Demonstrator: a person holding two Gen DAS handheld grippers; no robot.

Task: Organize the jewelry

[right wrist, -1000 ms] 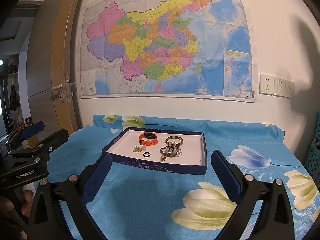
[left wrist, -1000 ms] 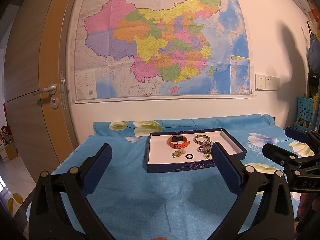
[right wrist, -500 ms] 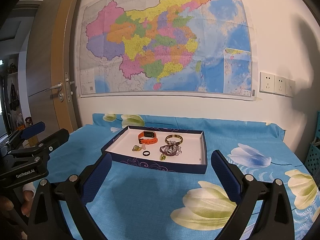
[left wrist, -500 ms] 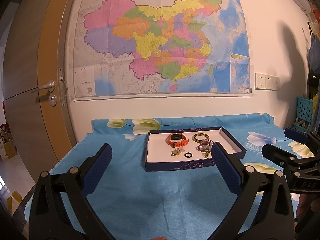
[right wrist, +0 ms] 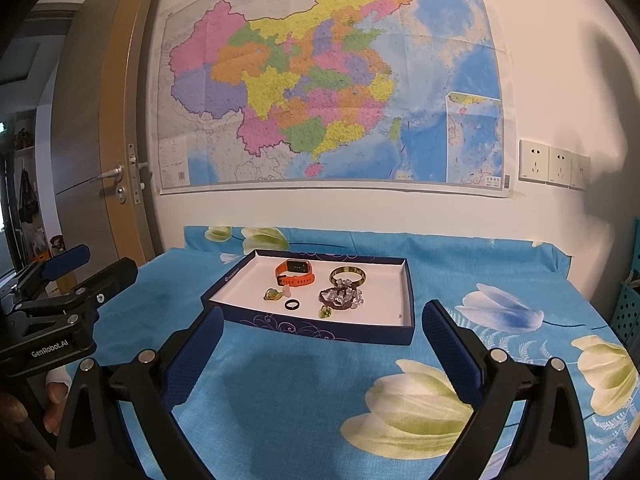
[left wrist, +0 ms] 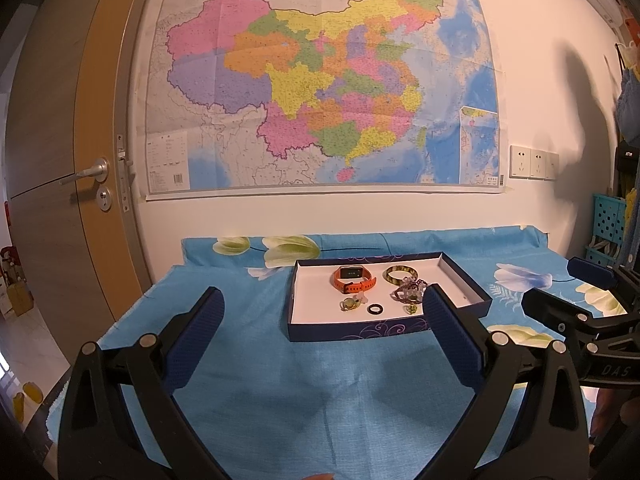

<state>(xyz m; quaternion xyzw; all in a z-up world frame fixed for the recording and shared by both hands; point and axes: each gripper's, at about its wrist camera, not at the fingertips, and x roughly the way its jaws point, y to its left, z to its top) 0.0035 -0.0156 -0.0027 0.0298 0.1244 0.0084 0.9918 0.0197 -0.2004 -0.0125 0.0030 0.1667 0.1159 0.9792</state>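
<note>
A dark blue tray [left wrist: 360,330] with a white floor sits on the blue flowered cloth; it also shows in the right wrist view [right wrist: 320,330]. In it lie an orange watch [left wrist: 354,279] [right wrist: 295,273], a green-brown bangle [left wrist: 401,274] [right wrist: 348,275], a bead bracelet [left wrist: 409,293] [right wrist: 341,298], a black ring [left wrist: 375,309] [right wrist: 291,304] and small green pendants [left wrist: 350,303] [right wrist: 273,294]. My left gripper [left wrist: 322,312] is open and empty, in front of the tray. My right gripper [right wrist: 322,328] is open and empty, also short of the tray.
The table stands against a white wall with a large map [left wrist: 320,92]. A wooden door [left wrist: 52,168] is at the left. Wall sockets [right wrist: 554,164] are at the right. A blue crate [left wrist: 608,220] stands at the far right. The right gripper's body [left wrist: 580,312] shows at the left view's right edge.
Both views have tilted down very slightly, so the tray sits a little higher in frame. The jewelry has not moved and both grippers stay open.
</note>
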